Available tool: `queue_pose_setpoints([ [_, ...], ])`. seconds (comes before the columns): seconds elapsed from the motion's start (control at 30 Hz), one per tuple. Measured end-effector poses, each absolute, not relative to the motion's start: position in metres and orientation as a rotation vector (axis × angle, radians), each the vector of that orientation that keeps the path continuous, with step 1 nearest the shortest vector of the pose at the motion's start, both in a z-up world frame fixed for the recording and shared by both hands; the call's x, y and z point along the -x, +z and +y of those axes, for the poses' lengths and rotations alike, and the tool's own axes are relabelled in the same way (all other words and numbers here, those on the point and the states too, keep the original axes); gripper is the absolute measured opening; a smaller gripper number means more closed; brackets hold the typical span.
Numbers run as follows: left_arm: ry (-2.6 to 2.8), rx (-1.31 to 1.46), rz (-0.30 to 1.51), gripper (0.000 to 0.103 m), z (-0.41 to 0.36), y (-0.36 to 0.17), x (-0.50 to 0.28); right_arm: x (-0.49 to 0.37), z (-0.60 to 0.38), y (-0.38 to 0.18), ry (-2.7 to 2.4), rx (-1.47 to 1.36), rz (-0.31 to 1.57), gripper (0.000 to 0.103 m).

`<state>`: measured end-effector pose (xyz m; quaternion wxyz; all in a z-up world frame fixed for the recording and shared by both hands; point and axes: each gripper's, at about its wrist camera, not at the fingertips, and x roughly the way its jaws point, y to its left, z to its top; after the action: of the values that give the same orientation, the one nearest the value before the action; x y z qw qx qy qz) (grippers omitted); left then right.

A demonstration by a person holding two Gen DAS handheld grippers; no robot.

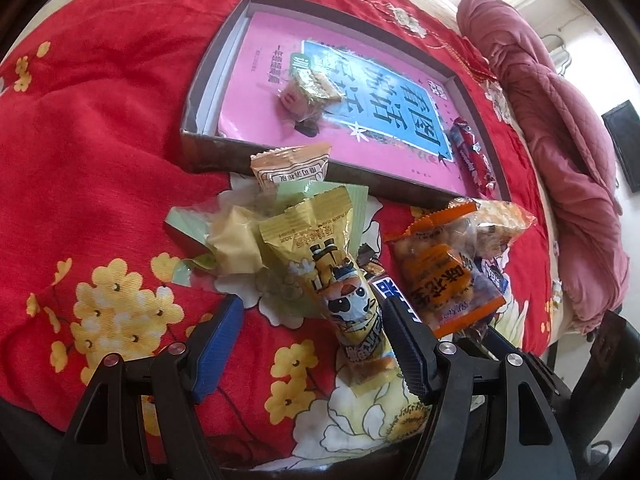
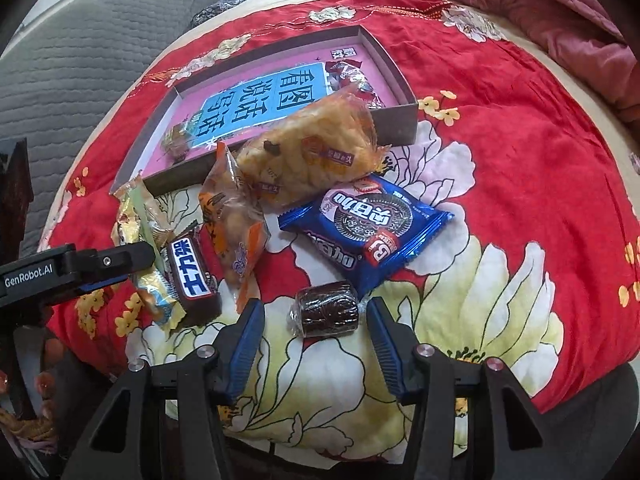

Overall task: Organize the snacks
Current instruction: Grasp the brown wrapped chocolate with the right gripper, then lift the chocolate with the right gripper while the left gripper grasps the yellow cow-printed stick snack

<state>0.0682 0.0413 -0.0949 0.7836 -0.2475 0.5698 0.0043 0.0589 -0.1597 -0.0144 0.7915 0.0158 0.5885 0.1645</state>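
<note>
A pile of snacks lies on the red flowered bedspread in front of a shallow brown box (image 1: 208, 148) (image 2: 400, 128) lined with a pink book. My left gripper (image 1: 311, 302) stands open around a yellow panda-print pack (image 1: 344, 292). Its right pad is close against the pack and its left pad is well clear. My right gripper (image 2: 314, 308) is open, with a dark round cookie in clear wrap (image 2: 326, 308) between its tips and a gap on both sides. The left gripper (image 2: 80, 264) shows at the left edge of the right wrist view.
An orange nut pack (image 1: 444, 276) (image 2: 236, 220), a blue Oreo pack (image 2: 368, 232), a bagged pastry (image 2: 312, 152) and a dark chocolate bar (image 2: 192, 276) crowd the pile. Small wrapped sweets (image 1: 308, 92) and a red pack (image 1: 474, 152) lie in the box. A pink quilt (image 1: 560, 160) bounds the far side.
</note>
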Motion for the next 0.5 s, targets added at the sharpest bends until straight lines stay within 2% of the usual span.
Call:
queue_pose_setpoints([
  [0.1, 0.005, 0.52, 1.229, 0.073, 0.038, -0.096, -0.07, -0.06, -0.161, -0.018, 0.347, -0.031, 1.273, 0.052],
  [0.2, 0.005, 0.518, 1.223, 0.073, 0.036, -0.096, -0.069, -0.062, -0.164, -0.021, 0.338, -0.041, 1.272, 0.044],
  [0.3, 0.003, 0.522, 1.22, 0.071, 0.036, -0.097, -0.069, -0.062, -0.167, -0.022, 0.351, -0.06, 1.269, 0.042],
  [0.37, 0.01, 0.523, 1.224, 0.06, 0.037, -0.098, -0.07, -0.062, -0.167, -0.022, 0.359, -0.062, 1.27, 0.04],
  [0.43, 0.005, 0.537, 1.226, 0.054, 0.039, -0.099, -0.069, -0.062, -0.168, -0.022, 0.365, -0.068, 1.268, 0.04],
  [0.47, 0.003, 0.545, 1.223, 0.044, 0.04, -0.099, -0.068, -0.062, -0.169, -0.021, 0.369, -0.073, 1.265, 0.04],
  [0.5, 0.0, 0.549, 1.223, 0.038, 0.041, -0.099, -0.068, -0.062, -0.171, -0.02, 0.375, -0.083, 1.262, 0.04],
])
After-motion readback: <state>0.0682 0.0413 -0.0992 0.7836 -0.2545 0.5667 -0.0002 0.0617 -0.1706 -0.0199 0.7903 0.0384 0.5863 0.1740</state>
